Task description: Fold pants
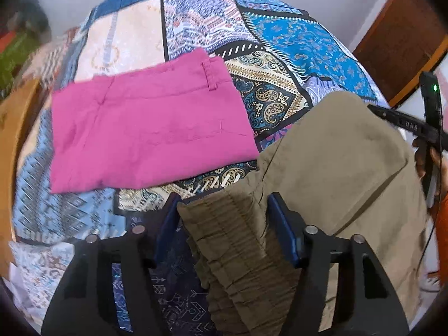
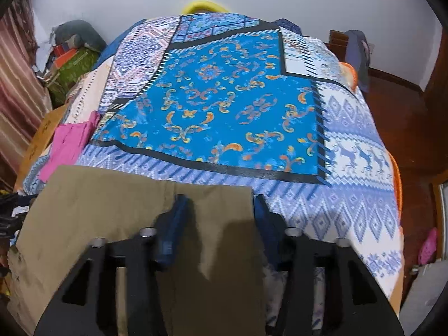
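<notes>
Khaki pants [image 1: 336,154] between both grippers' spread jaws

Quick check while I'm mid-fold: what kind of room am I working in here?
Most likely a bedroom in a home. The khaki pants lie on a bed under a patchwork bedspread, folded pink shorts beside them, bags piled against the wall.

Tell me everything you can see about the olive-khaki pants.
The olive-khaki pants look like soft woven cotton with a darker gathered elastic waistband. They drape over the patterned bedspread, beside folded pink pants. The left tool straddles the waistband; the right tool straddles the opposite edge, fingers apart.
</notes>
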`<state>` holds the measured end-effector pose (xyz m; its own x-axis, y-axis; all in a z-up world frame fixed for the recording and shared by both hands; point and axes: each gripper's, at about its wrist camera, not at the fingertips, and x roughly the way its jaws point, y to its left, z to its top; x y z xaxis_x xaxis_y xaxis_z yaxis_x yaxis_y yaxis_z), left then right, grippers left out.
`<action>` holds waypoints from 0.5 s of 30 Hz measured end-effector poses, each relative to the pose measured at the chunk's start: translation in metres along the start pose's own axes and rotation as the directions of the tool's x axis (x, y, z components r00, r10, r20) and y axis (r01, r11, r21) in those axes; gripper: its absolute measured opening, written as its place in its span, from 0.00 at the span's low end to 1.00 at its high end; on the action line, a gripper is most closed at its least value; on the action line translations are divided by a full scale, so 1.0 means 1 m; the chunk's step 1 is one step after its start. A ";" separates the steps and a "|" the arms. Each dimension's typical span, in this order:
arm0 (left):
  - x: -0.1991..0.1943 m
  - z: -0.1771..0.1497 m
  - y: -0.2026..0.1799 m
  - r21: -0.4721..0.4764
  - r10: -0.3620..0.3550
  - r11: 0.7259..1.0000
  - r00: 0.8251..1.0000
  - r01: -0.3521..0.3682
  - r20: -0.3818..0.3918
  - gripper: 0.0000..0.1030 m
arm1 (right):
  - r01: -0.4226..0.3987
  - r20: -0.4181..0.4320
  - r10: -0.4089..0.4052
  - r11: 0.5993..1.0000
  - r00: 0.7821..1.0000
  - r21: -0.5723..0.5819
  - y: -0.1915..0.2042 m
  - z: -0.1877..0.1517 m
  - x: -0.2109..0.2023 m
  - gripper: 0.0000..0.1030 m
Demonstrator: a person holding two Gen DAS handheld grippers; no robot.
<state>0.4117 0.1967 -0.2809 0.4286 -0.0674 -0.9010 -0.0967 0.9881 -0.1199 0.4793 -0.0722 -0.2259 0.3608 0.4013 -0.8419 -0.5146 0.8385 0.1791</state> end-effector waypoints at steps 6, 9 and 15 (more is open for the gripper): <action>-0.016 0.001 -0.013 0.075 0.105 0.991 0.993 -0.109 0.054 0.51 | 0.087 0.048 -0.085 0.995 0.995 -0.041 0.008 -0.001 -0.010 0.11; -0.029 0.007 -0.014 0.080 0.128 0.988 0.989 -0.134 0.078 0.50 | 0.142 0.111 -0.134 0.988 0.985 -0.063 0.014 0.003 -0.029 0.10; -0.076 0.026 -0.022 0.075 0.136 0.986 0.975 -0.151 0.177 0.50 | 0.179 0.251 -0.165 0.983 0.954 -0.034 0.014 0.028 -0.091 0.10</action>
<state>0.4046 0.1837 -0.1987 0.5638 0.0936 -0.8206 -0.0932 0.9944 0.0494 0.4608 -0.0866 -0.1324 0.6244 0.3372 -0.7045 -0.4677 0.8839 0.0085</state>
